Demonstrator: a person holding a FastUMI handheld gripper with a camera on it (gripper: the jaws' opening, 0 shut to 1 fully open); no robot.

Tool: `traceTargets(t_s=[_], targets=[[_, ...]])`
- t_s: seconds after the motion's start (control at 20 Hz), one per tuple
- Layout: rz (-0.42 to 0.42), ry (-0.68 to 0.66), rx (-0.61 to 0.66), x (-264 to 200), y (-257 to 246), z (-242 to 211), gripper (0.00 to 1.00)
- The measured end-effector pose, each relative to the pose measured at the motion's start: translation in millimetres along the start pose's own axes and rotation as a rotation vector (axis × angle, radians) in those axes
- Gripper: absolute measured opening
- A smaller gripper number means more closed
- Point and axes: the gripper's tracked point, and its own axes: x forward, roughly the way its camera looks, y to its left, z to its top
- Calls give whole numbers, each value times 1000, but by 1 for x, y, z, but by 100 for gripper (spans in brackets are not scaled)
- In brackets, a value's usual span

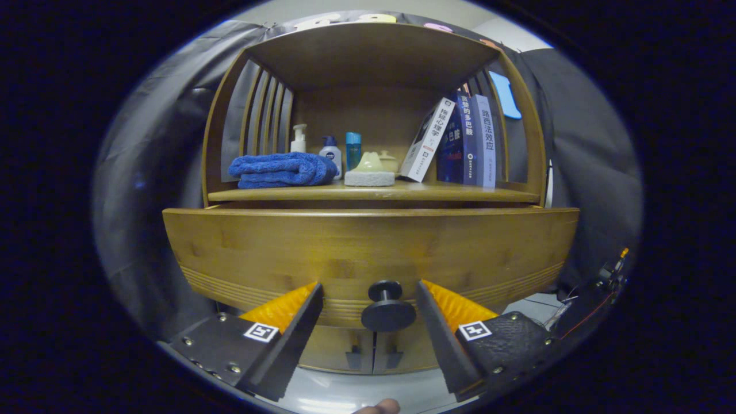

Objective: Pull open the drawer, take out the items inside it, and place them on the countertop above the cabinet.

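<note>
The gripper (371, 293) is standing wide open, its two fingers spread to either side of the dark round knob (387, 307) on the drawer (368, 253). Neither finger is touching the knob, so the gripper is holding nothing. The knob is sitting in the gap between the fingertips, roughly level with them.

The drawer front is a wide wooden panel with grooved lines running along its lower part. It is sticking out slightly past the shelf above it, but its inside is hidden, so whatever it is holding cannot be seen. Below it, the tops of two cabinet doors (374, 351) are meeting at a seam right under the knob.

The countertop (374, 194) above the drawer is carrying the visible goods, inside an open wooden hutch with slatted sides. At the left a folded blue towel (282, 170) is lying flat. Behind it three bottles are standing in a row: a white pump bottle (298, 138), a white bottle with a blue pump (331, 154) and a blue bottle (353, 149). Just beside them a pale green soap (370, 163) is resting on a white block (369, 179), with a small cream lidded jar (388, 161) behind.

At the right three books (460, 141) are standing, the white one leaning against two dark blue ones. Their spines are bearing Chinese titles.

A fingertip (379, 407) is showing beneath the gripper.
</note>
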Motion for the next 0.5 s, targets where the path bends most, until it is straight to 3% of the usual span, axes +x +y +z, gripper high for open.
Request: traceTargets(t_s=[0.5], targets=[[3, 14, 18, 41, 0, 4, 98]])
